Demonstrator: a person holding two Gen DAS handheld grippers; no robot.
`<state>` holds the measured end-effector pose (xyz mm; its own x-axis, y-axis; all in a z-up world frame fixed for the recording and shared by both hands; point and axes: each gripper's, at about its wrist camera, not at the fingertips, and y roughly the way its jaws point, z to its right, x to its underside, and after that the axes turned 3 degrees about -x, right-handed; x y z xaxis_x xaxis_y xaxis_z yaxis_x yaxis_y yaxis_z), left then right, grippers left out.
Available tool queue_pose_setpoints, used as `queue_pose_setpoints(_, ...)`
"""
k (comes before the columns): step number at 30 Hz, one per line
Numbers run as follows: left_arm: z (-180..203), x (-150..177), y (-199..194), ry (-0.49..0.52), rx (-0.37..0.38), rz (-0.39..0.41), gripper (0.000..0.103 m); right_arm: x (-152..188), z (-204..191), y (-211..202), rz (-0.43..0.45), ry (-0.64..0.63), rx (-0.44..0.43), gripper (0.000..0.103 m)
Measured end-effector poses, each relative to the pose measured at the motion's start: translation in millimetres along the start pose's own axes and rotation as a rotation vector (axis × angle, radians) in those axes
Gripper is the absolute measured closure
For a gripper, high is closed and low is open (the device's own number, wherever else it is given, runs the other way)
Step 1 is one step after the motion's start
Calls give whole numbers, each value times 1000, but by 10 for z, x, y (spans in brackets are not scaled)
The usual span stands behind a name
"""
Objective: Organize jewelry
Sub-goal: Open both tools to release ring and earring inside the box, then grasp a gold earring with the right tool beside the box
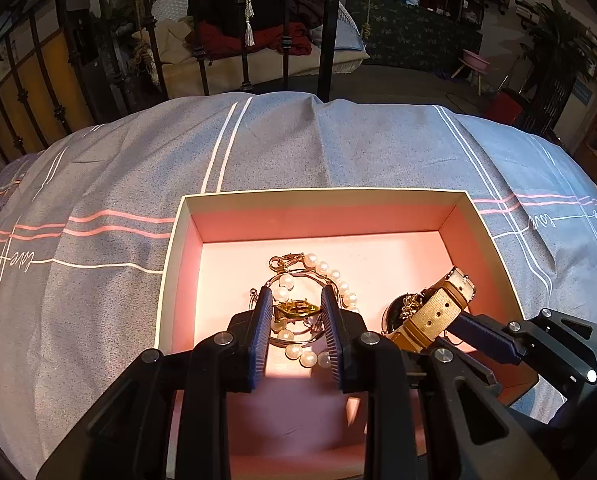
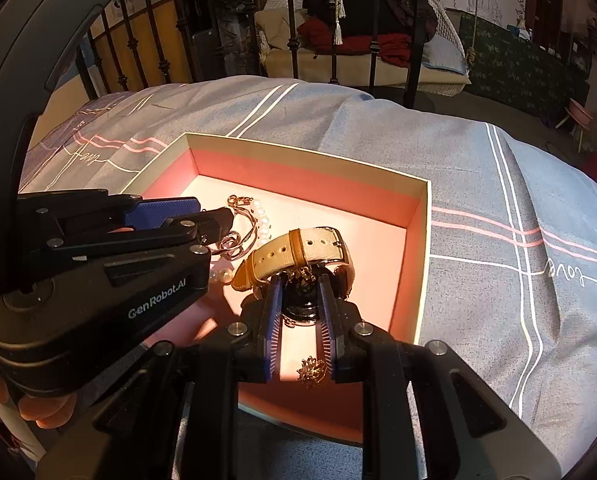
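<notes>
A pink-lined box (image 1: pixel 326 216) (image 2: pixel 310 168) lies on the bed. Inside are a pearl bracelet (image 1: pixel 330 276) (image 2: pixel 263 216), a silver bangle (image 2: pixel 238 240), a gold clip (image 1: pixel 296 308), a beige-strap watch (image 1: pixel 438 312) (image 2: pixel 302 252) and a gold brooch (image 2: pixel 311 369). My left gripper (image 1: pixel 296 302) is inside the box, its jaws apart on either side of the gold clip, not closed on it. My right gripper (image 2: pixel 300 284) is narrowly open around a round black piece (image 2: pixel 303 300) under the watch; I cannot tell if it grips it.
The box rests on a blue-grey quilt (image 1: pixel 298 148) with white and pink stripes. A black iron bed frame (image 1: pixel 326 28) stands past the far edge. A cluttered room with a wicker swing lies beyond.
</notes>
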<state>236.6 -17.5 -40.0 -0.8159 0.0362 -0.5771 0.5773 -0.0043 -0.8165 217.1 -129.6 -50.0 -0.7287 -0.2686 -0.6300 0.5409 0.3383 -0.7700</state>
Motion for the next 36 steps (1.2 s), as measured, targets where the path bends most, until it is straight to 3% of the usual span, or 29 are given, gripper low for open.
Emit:
queue_pose_setpoints(5,-47,-13,-241,-24,40,50,59,27,-28,-158,26,-3,9,79)
queue_pose_setpoints(7,-76,18,-407,-34,57,84,51,79,-40,-316,62,7,18,46)
queue_pose_setpoints(9,-111,103,-591,-38,74,118,47,185,-51,-523,110,15,25,35)
queue_pose_setpoints(12,-143,330,-837,-38,96,156,43,424,-31,-771,140,46,13,30)
queue_pose_setpoints(18,-34,997,-1019,-15,169,118,42,1014,-8,-942,90,80,40,29)
queue_pose_setpoints(21,129,1293,-1029,37,196,84,42,1225,8,-988,73,83,73,38)
queue_pose_setpoints(26,367,1510,-951,80,228,32,43,1391,-34,-979,45,38,137,39)
queue_pose_setpoints(29,431,1517,-871,97,216,10,54,1414,-24,-971,44,34,146,42)
queue_pose_setpoints(31,430,1522,-821,115,177,8,69,1415,-12,-974,46,35,141,42)
queue_pose_setpoints(36,236,1466,-769,96,148,12,83,1384,-80,-938,39,17,124,41)
